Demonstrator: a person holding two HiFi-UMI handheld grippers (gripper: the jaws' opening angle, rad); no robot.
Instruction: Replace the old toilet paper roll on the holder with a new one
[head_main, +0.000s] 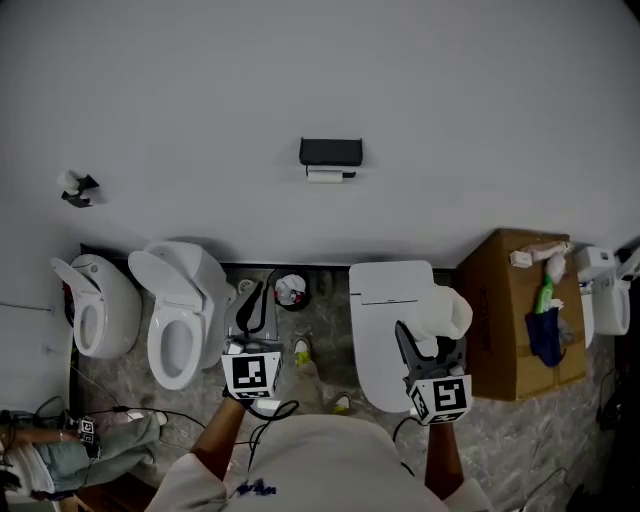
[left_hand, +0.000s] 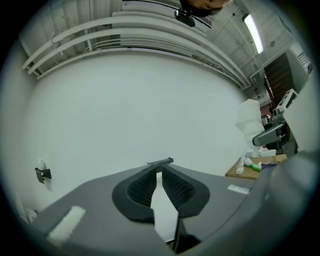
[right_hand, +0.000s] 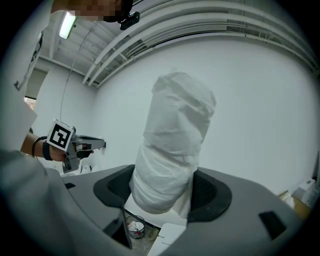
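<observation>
Our right claw (right_hand: 164, 187) pinches the new roll (right_hand: 172, 145), a soft white cylinder with a crumpled, wrinkled skin. Our left claw (left_hand: 159, 170), with ribbed black pads, stands a narrow slit apart with nothing in it. From the head view the flat black holder (head_main: 330, 151) sits on the smooth wall at twelve o'clock, with a thin white old roll (head_main: 324, 175) under it. The right gripper view misses it; the left gripper view shows it past the tips.

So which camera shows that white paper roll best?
The right gripper view: the paper roll fills the frame, clamped between the jaws. The head view shows it small; the left gripper view, small at its right edge.
</observation>
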